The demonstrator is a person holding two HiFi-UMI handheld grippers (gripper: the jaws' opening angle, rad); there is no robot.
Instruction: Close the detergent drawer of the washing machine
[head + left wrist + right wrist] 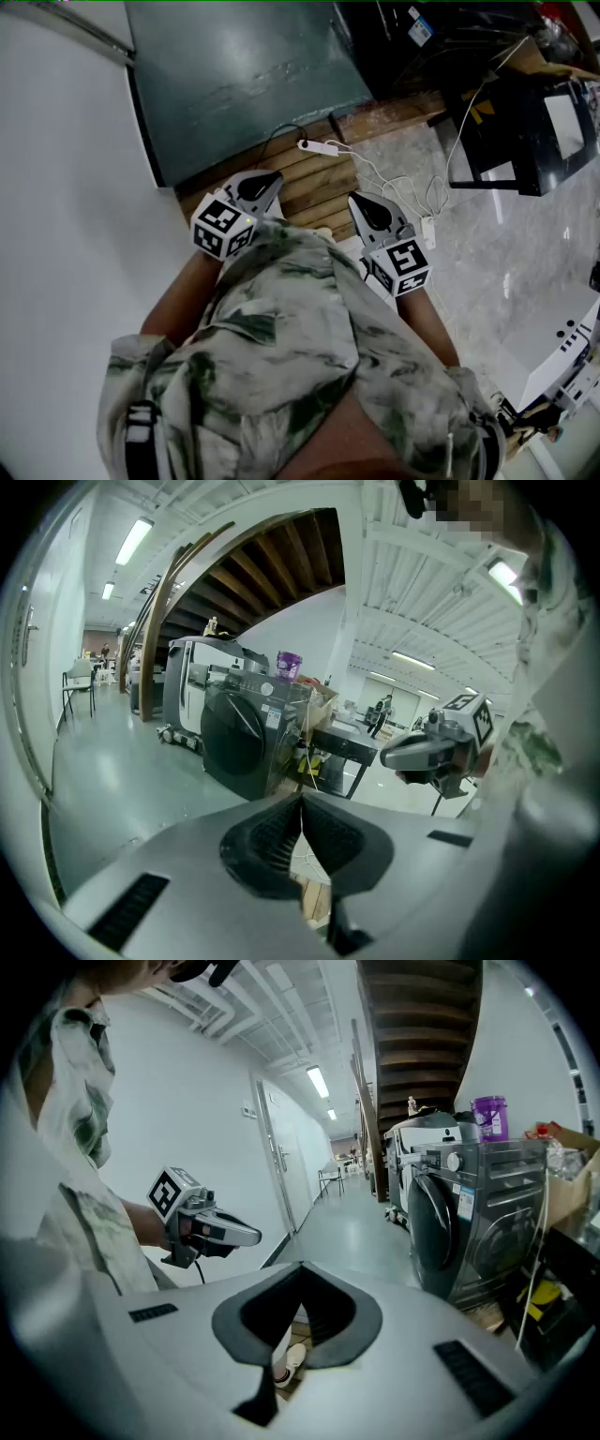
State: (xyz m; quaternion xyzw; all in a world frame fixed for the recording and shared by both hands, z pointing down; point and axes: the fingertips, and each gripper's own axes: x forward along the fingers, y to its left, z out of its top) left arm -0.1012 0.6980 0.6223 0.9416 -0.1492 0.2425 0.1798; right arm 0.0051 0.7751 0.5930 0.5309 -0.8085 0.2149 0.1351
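The dark grey washing machine [244,75] stands on a wooden pallet [314,183] just ahead of me. It also shows in the left gripper view [246,738] and the right gripper view [473,1213], a few steps away. Its control strip with a knob [457,1161] is visible, but I cannot make out the detergent drawer. My left gripper [266,180] and right gripper [360,201] are held side by side in front of my body, away from the machine. Both are shut on nothing, the left gripper [302,799] and the right gripper [300,1269] each with fingertips meeting.
A purple jug [489,1117] stands on the washing machine. A white power strip [319,147] and cables lie on the pallet and the marble floor. A black stand [511,131] is at the right, a white wall [66,187] at the left.
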